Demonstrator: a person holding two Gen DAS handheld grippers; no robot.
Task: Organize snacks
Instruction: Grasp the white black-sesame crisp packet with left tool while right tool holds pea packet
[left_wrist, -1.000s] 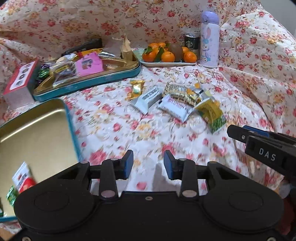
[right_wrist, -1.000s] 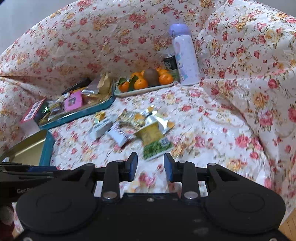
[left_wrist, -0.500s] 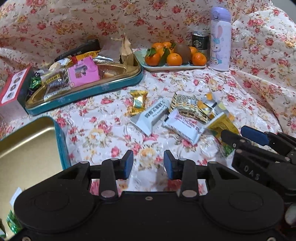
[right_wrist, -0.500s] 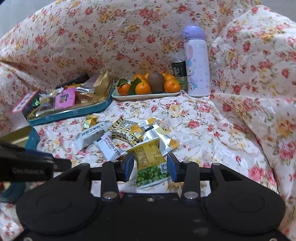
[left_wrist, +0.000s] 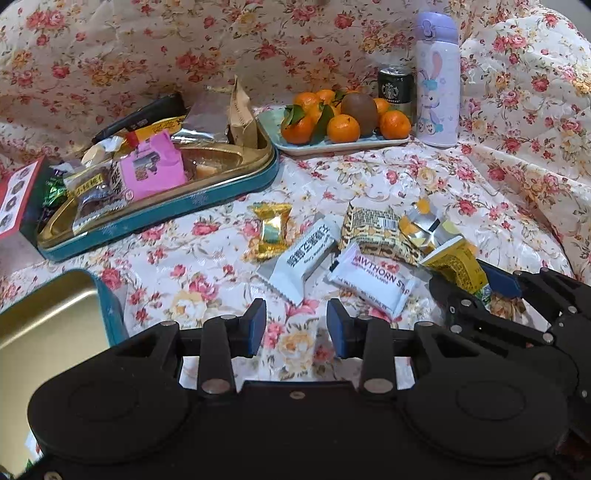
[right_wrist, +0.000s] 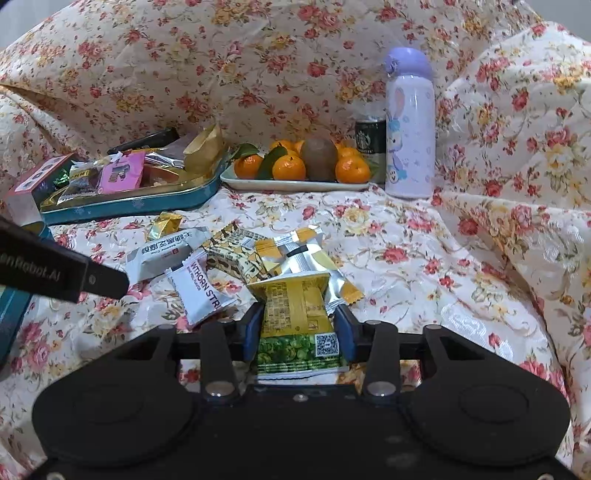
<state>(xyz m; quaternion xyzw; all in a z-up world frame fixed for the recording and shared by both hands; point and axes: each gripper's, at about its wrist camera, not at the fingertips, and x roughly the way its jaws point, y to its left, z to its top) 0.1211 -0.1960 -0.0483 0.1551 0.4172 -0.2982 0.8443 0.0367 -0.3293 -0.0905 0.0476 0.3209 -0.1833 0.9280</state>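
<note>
Several loose snack packets lie on the floral cloth: a yellow-green packet (right_wrist: 295, 317), a white Hawthorn strip packet (left_wrist: 373, 282), another white packet (left_wrist: 306, 258), a gold candy (left_wrist: 271, 230) and a patterned bar (left_wrist: 373, 229). My right gripper (right_wrist: 298, 332) is open with its fingers on either side of the yellow-green packet (left_wrist: 458, 266). My left gripper (left_wrist: 295, 325) is open and empty, just short of the white packets. A teal tin tray (left_wrist: 177, 208) at the back left holds several snacks.
An empty gold-lined teal tin (left_wrist: 48, 325) sits at the near left. A plate of oranges and a kiwi (left_wrist: 343, 122), a Starbucks can (left_wrist: 395, 90) and a lilac bottle (left_wrist: 437, 81) stand at the back. A red-white box (left_wrist: 14, 195) stands left of the tray.
Both grippers have moved forward toward the loose packets. The right gripper's fingers now straddle the yellow-green packet, which was ahead of them before.
</note>
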